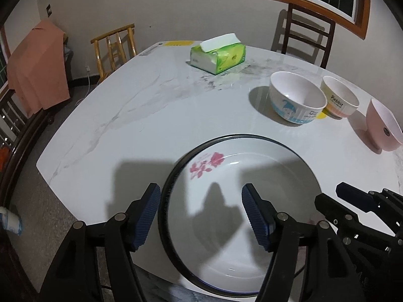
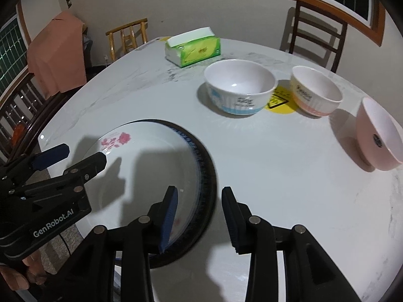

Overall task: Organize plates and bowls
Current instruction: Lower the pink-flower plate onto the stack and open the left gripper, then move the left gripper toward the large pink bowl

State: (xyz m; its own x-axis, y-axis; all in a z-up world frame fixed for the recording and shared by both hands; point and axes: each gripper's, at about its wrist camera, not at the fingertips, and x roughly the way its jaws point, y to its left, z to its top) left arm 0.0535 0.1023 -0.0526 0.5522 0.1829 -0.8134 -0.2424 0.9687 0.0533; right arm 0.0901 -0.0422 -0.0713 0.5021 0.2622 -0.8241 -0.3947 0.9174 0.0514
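A white plate with a dark rim and pink flowers (image 1: 252,176) lies at the near edge of the marble table; it also shows in the right wrist view (image 2: 151,156). My left gripper (image 1: 201,214) is open, its jaws straddling the plate's left rim. My right gripper (image 2: 200,216) is open, its jaws straddling the plate's right rim. Three bowls stand further back: a white and blue bowl (image 1: 297,98) (image 2: 239,88), a cream and pink bowl (image 1: 340,98) (image 2: 316,90), and a pink bowl (image 1: 384,128) (image 2: 380,136) that is tilted.
A green tissue pack (image 1: 217,54) (image 2: 192,46) lies at the far side of the table (image 1: 151,115). A yellow sticker (image 2: 279,102) lies between two bowls. Wooden chairs (image 1: 306,35) stand around the table, one draped with an orange cloth (image 1: 37,68).
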